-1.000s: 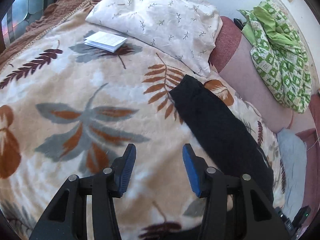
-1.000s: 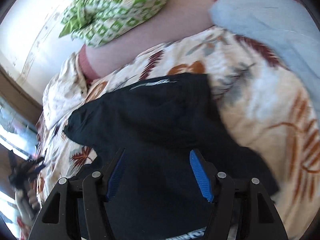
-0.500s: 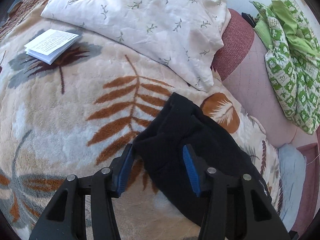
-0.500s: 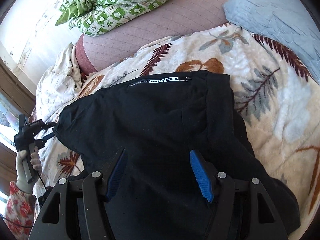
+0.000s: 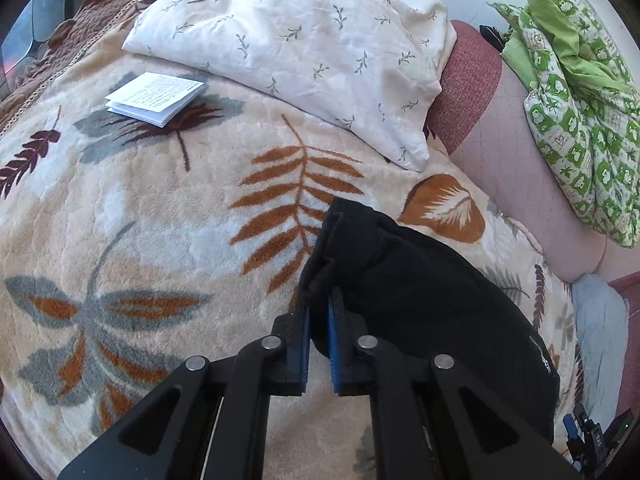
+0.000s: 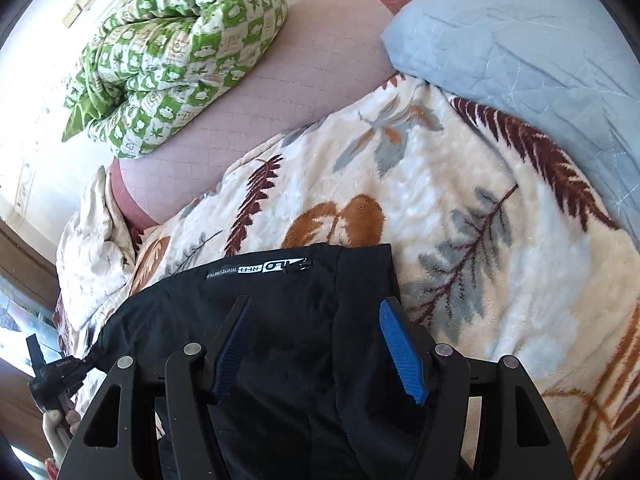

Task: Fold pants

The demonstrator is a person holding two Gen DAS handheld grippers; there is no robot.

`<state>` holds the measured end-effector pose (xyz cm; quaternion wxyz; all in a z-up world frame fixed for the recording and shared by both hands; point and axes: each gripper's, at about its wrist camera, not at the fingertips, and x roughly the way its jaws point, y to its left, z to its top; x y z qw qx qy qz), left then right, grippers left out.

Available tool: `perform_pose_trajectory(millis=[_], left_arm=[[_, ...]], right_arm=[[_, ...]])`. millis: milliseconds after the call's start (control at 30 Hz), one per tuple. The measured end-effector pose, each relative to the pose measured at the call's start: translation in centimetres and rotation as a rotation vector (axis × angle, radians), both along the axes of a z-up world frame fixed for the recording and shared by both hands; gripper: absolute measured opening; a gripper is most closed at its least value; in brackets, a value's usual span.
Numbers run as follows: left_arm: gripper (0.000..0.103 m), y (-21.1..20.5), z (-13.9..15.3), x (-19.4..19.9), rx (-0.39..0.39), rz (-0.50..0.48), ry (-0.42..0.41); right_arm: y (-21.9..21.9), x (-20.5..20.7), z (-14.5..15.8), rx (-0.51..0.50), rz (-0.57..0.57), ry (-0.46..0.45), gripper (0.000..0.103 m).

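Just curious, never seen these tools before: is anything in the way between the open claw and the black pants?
Nothing visible. The right claw hangs open right over the pants, with only bare black cloth between its fingers. The left claw is already pinched shut on the pants' far end.

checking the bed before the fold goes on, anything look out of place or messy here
Only small things. A white booklet lies loose on the leaf-print blanket, away from the black pants. The pants' end is bunched where the left tongs pinch it. Nothing looks spilled or damaged.
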<state>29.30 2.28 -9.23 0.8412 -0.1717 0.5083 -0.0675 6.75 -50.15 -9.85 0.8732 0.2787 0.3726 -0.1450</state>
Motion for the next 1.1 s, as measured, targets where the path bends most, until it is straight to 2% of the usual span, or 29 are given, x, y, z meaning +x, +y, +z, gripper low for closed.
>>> perform_pose_trajectory(millis=[200, 300, 367, 433, 533, 567, 667, 800, 933, 1100], left_arm=[[0.007, 2.1, 1.5, -3.3, 0.013, 0.034, -0.031], [0.008, 3.7, 1.2, -5.5, 0.025, 0.056, -0.025], [0.019, 4.4, 0.0, -6.5, 0.069, 0.054, 0.007], [0.019, 5.8, -1.0, -7.3, 0.127, 0.069, 0.042], [0.023, 8.9, -1.1, -8.2, 0.056, 0.096, 0.061], [0.028, 9.7, -0.7, -8.3, 0.052, 0.116, 0.048], [0.036, 9.9, 0.6, -7.0, 0.064, 0.116, 0.016], [0.043, 6.7, 1.1, -3.4, 0.046, 0.012, -0.013], [0.043, 2.6, 0.0, 0.2, 0.098, -0.104, -0.003], [0.046, 0.1, -2.0, 2.9, 0.119, -0.167, 0.022]], right_arm=[[1.3, -1.2, -0.9, 0.018, 0.040, 0.025, 0.070], [1.7, -1.9, -1.2, 0.035, 0.051, 0.029, 0.070], [2.0, -2.1, -1.3, 0.032, 0.063, 0.035, 0.070], [2.1, -2.2, -1.3, 0.027, 0.073, 0.043, 0.070], [1.7, -2.1, -1.3, 0.037, 0.076, 0.055, 0.072], [1.5, -1.9, -1.3, 0.033, 0.075, 0.058, 0.073], [1.1, -1.1, -1.0, -0.004, 0.084, 0.066, 0.078], [0.3, 1.4, -0.9, -0.015, 0.135, 0.079, 0.079], [-2.1, 3.9, -0.8, 0.022, 0.131, 0.075, 0.079], [-3.2, 8.4, -1.1, -0.007, 0.210, 0.129, 0.079]])
